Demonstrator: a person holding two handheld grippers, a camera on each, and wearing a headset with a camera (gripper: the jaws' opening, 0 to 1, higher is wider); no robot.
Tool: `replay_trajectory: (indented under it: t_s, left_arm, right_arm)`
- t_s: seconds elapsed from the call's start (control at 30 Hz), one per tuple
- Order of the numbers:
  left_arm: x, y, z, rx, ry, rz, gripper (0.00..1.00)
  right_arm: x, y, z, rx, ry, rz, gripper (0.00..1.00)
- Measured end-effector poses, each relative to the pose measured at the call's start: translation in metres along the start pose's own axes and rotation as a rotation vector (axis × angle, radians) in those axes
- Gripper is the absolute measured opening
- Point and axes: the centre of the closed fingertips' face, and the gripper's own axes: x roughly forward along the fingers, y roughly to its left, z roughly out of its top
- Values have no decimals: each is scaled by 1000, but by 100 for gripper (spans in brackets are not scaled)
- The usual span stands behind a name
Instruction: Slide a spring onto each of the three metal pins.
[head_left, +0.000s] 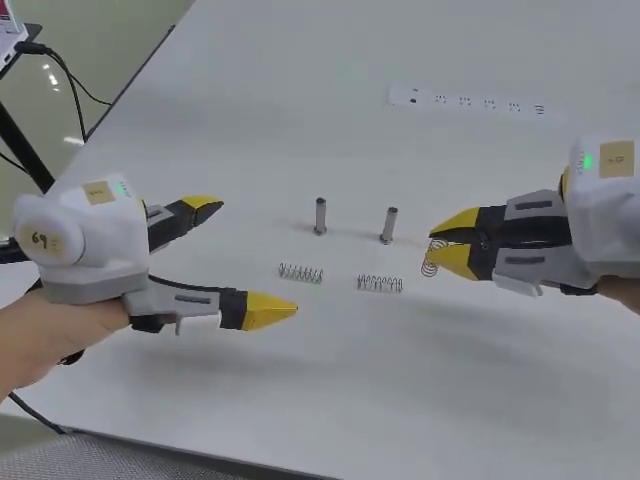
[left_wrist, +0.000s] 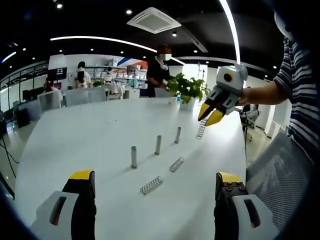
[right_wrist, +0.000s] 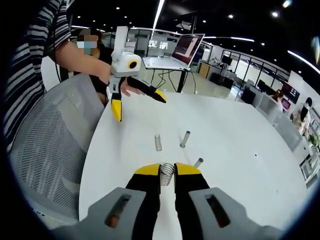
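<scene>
Left gripper (head_left: 252, 258) nearest, yellow-tipped fingers spread wide, nothing between. Right gripper (right_wrist: 168, 172) closed, pinching coiled wire spring (right_wrist: 167, 168) at fingertips. Loose spring (head_left: 301, 273) and second loose spring (head_left: 380, 284) flat on smooth white table (head_left: 300, 100), between both grippers' fingers. Three upright cylindrical metal pins (left_wrist: 158, 145) just beyond; nearest pin (right_wrist: 198, 162) beside right fingers, base hidden.

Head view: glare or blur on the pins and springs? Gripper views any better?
Head view: soft, table washed pale toward the far edge, pins cast faint shadows. Left gripper view: fisheye bend, ceiling light streaks, pins crisp. Right gripper view: held spring legible between jaws.
</scene>
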Motion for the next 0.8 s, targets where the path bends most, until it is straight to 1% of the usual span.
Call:
replay_trajectory:
  t_s: [0.17,0.37,0.4,0.47,0.6,0.7,0.77,0.8]
  left_arm:
    - [-1,0,0,-8,-5,4,98]
    - [-2,1,-4,-14,1,6,98]
    - [-2,1,-3,-17,-1,7,98]
    - [-3,1,-2,-18,-6,10,98]
    - [-3,1,-1,-17,-9,13,98]
    - [-4,2,-1,-19,-12,17,98]
    - [-4,2,-1,-18,-10,18,98]
    - [-5,2,-1,-18,-11,19,98]
  right_arm:
    - [-4,-8,-9,12,16,-19,7]
    - [-9,-22,-20,27,34,-56,7]
    - [-11,-26,-22,33,41,-70,7]
    - [-13,-33,-24,44,40,-83,7]
    - [-18,-49,-26,75,32,-132,7]
    - [-22,-62,-30,91,39,-168,7]
    - [-24,-70,-31,105,36,-188,7]
    - [-24,-71,-31,108,36,-189,7]
